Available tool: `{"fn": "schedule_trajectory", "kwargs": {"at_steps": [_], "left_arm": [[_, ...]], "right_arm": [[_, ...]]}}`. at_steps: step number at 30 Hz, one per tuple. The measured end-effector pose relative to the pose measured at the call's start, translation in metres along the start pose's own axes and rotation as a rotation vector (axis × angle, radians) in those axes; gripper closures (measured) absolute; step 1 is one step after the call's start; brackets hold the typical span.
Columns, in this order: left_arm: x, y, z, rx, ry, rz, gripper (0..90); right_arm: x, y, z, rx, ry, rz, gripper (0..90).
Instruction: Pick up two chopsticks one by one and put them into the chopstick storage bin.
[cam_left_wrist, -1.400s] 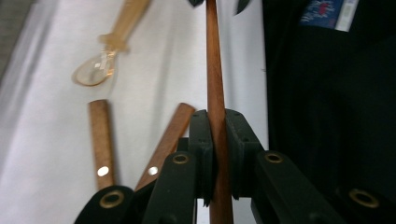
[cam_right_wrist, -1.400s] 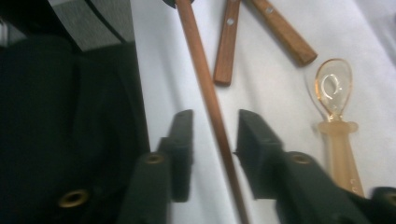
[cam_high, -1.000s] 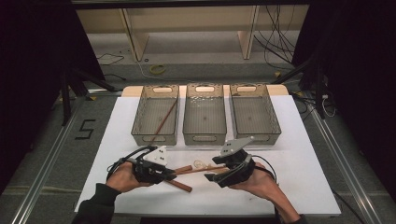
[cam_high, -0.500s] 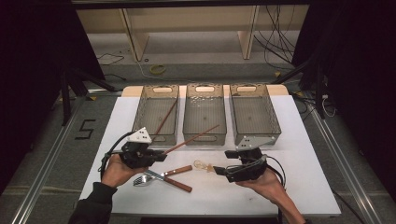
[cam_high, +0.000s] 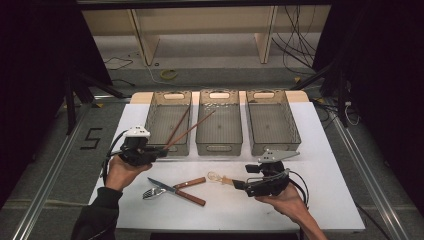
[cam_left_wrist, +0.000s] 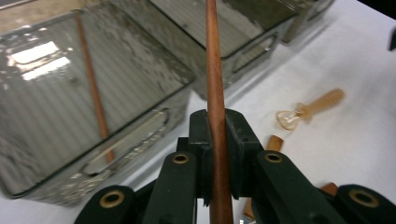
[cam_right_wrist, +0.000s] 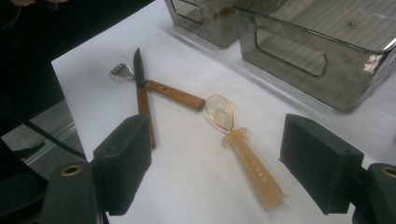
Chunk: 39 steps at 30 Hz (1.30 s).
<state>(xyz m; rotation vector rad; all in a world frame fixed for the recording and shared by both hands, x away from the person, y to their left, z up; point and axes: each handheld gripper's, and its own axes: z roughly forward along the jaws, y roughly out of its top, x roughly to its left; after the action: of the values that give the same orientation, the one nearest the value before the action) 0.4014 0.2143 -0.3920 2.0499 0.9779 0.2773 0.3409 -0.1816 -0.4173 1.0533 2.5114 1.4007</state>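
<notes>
While clamped tight on a brown chopstick (cam_left_wrist: 215, 93) near its lower end, left claw (cam_high: 159, 151) held level at the table's (cam_high: 330, 165) left side, just before the left basket (cam_high: 168, 122), chopstick slanting up over that basket's rim toward the middle basket (cam_high: 220, 125). Right claw (cam_high: 239, 184) low over the table, pointed left, jaws just opened wide with nothing pressed, the amber spoon (cam_right_wrist: 243, 147) lying flat between them. Knife (cam_right_wrist: 140, 93) and fork (cam_right_wrist: 159, 88) crossed nearby.
</notes>
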Motion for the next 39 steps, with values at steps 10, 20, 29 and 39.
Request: {"fn": "schedule_trajectory", "kwargs": {"at_steps": [10,20,29,39], "left_arm": [[0.032,0.007,0.001,-0.031,0.056,-0.086,81.9],[0.056,0.020,0.007,-0.033,0.110,-0.139,82.0],[0.074,0.021,0.015,-0.018,0.137,-0.189,81.9],[0.084,0.020,0.028,0.024,0.174,-0.220,81.8]], "right_arm": [[0.000,-0.001,-0.001,-0.004,0.005,0.000,26.2],[0.000,-0.003,-0.003,-0.012,0.003,0.007,25.7],[0.000,-0.003,-0.003,-0.014,0.006,0.006,25.6],[0.000,-0.003,-0.003,-0.012,0.007,0.006,26.3]]}}
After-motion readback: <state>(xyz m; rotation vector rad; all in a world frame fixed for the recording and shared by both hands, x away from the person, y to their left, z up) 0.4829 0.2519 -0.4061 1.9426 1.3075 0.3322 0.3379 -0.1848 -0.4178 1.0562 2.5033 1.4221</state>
